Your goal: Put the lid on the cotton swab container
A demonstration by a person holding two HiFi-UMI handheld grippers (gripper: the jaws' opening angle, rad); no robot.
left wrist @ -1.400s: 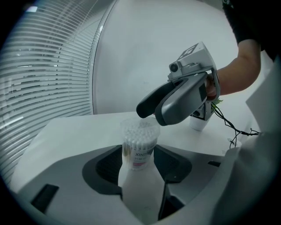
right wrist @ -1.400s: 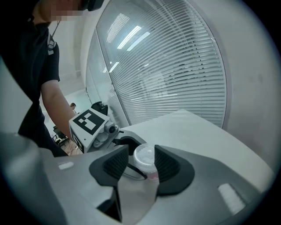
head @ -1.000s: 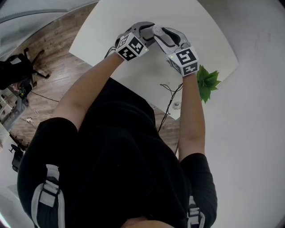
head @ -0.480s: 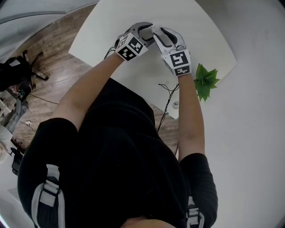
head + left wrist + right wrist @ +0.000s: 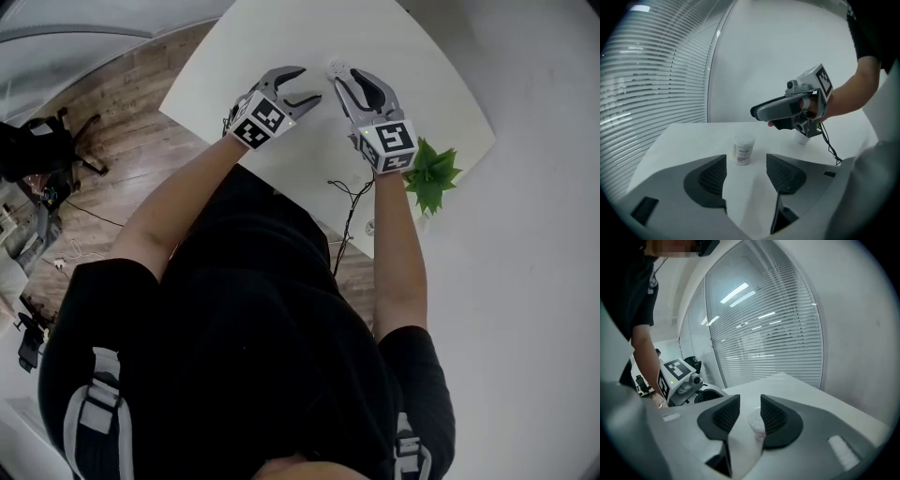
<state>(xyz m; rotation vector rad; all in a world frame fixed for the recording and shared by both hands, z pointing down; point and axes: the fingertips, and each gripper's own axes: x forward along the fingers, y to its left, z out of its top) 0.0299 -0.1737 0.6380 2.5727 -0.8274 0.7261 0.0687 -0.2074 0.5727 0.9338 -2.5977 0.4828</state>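
The cotton swab container (image 5: 743, 149), a small clear tub with a pale round top, stands upright on the white table (image 5: 281, 37). No separate lid shows anywhere. My left gripper (image 5: 746, 161) is pulled back from the tub. Its jaws are opening and nothing is between them. In the head view the left gripper (image 5: 307, 84) sits left of the container (image 5: 336, 67). My right gripper (image 5: 761, 111) hovers above and to the right of the tub. In the right gripper view the container (image 5: 756, 422) stands just past the tips of that gripper (image 5: 750, 401), with no pad touching it.
A green plant (image 5: 433, 173) stands at the table's near right corner, and its white pot (image 5: 801, 138) shows behind the right gripper. A black cable (image 5: 352, 199) hangs over the near edge. Window blinds (image 5: 651, 75) line the far side. Wood floor (image 5: 122, 103) lies to the left.
The two grippers were pressed together over the container and have drawn apart. The left one backed off with wider jaws. The tub now stands uncovered between them.
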